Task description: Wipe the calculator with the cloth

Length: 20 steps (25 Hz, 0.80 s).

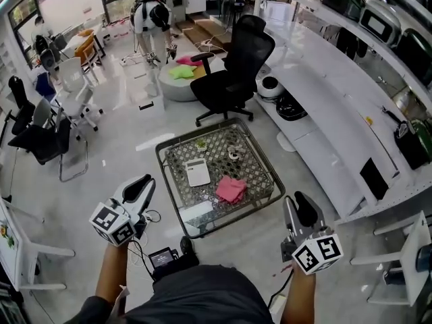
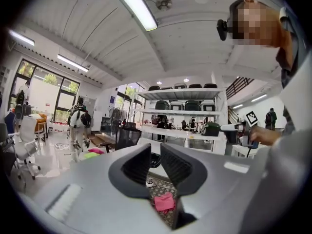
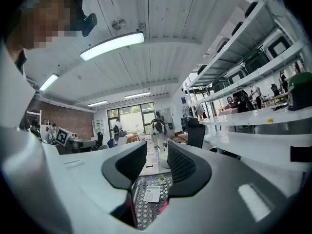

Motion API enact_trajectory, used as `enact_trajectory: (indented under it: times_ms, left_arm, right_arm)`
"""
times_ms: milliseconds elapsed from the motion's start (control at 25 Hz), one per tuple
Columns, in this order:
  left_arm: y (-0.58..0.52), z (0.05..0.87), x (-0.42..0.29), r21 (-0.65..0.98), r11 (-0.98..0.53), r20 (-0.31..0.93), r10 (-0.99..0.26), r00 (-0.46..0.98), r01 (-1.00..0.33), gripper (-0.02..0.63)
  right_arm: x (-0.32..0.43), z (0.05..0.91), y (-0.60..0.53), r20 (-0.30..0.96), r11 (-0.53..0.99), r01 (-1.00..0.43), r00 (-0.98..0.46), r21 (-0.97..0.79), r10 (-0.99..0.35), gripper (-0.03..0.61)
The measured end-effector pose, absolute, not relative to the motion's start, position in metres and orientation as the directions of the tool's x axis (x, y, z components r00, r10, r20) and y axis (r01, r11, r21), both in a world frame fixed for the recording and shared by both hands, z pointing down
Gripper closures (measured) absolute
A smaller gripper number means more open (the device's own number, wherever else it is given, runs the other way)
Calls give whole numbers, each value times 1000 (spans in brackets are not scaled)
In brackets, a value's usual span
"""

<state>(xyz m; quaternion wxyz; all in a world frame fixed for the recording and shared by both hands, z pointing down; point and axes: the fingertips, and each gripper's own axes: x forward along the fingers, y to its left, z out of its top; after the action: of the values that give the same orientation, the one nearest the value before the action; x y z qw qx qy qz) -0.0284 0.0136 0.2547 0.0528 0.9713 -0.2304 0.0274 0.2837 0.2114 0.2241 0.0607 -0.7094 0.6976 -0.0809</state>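
A white calculator (image 1: 198,172) lies on the low patterned glass table (image 1: 177,211), with a pink cloth (image 1: 231,189) to its right. Both grippers hover short of the table's near edge, well apart from both things. My left gripper (image 1: 147,181) stands at the lower left, open and empty; in the left gripper view its jaws (image 2: 155,152) frame the cloth (image 2: 164,202) below them. My right gripper (image 1: 298,198) is at the lower right, open with a narrow gap and nothing in it. In the right gripper view (image 3: 157,152) the calculator (image 3: 152,194) shows under the jaws.
A small tape roll (image 1: 233,154) and a green item (image 1: 201,143) sit at the table's far side. A black office chair (image 1: 233,73) stands behind the table, a long white counter (image 1: 324,113) to the right, chairs (image 1: 74,93) to the left.
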Motion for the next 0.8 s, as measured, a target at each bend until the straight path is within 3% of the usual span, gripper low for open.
enact_trajectory:
  times_ms: [800]
  left_arm:
    - [-148,285,-86,175,-916,19,-365,931,-362,552]
  right_arm:
    - [196,226,82,153,-106,-986,86,-126,-984,445]
